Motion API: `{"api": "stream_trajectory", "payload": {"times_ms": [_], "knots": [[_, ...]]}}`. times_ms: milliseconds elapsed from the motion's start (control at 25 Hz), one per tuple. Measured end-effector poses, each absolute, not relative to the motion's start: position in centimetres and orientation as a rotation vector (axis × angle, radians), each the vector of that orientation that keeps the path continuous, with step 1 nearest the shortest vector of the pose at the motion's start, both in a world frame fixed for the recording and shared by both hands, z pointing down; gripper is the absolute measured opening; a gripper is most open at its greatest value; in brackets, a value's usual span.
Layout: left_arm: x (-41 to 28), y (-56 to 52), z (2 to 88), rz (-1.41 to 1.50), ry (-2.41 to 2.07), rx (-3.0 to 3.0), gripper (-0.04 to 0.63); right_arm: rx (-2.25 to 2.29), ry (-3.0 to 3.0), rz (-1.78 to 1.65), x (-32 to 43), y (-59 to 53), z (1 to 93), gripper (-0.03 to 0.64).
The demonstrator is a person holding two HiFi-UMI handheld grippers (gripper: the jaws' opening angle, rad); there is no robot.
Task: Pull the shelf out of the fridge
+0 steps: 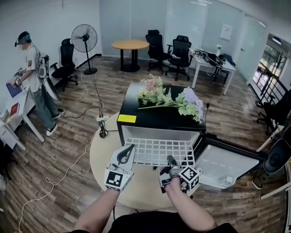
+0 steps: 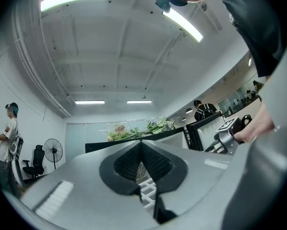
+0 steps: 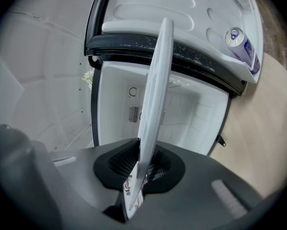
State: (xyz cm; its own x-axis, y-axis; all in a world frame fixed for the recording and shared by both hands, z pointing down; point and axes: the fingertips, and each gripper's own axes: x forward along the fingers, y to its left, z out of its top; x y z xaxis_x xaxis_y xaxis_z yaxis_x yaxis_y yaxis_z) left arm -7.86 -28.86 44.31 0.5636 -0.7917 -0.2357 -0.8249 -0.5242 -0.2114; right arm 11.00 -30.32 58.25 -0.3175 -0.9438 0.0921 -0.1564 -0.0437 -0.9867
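Right gripper is clamping the front edge of the white wire shelf, with its jaws closed firmly above and below the thin rim, which is running edge-on between the pads. Left gripper is sitting at the front left corner of the shelf. Its jaws are drawn down to a narrow slit and the white grid is showing between them. The shelf is projecting level from the open front of the fridge, partly inside the white cavity and partly over the round desk that is carrying the fridge. The door is standing wide open on the right side, and a can is lying in its rack. Flowers are lying across the black top of the fridge, and a yellow label is sitting near its front left corner. Well apart on the left, a person is standing at a white side desk, near a pedestal fan.
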Motion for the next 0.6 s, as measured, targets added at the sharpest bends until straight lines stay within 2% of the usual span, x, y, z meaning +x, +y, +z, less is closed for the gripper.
{"api": "stream_trajectory", "payload": {"times_ms": [120, 600], "knots": [[-8.1, -28.6, 44.0, 0.151, 1.35, -2.497, 0.0, -1.288, 1.635, -1.405, 10.8, -29.1, 58.4, 0.032], [-6.2, -28.9, 45.1, 0.144, 1.311, -2.531, 0.0, -1.649, 2.244, -0.923, 11.1, -26.9, 57.0, 0.032]]}}
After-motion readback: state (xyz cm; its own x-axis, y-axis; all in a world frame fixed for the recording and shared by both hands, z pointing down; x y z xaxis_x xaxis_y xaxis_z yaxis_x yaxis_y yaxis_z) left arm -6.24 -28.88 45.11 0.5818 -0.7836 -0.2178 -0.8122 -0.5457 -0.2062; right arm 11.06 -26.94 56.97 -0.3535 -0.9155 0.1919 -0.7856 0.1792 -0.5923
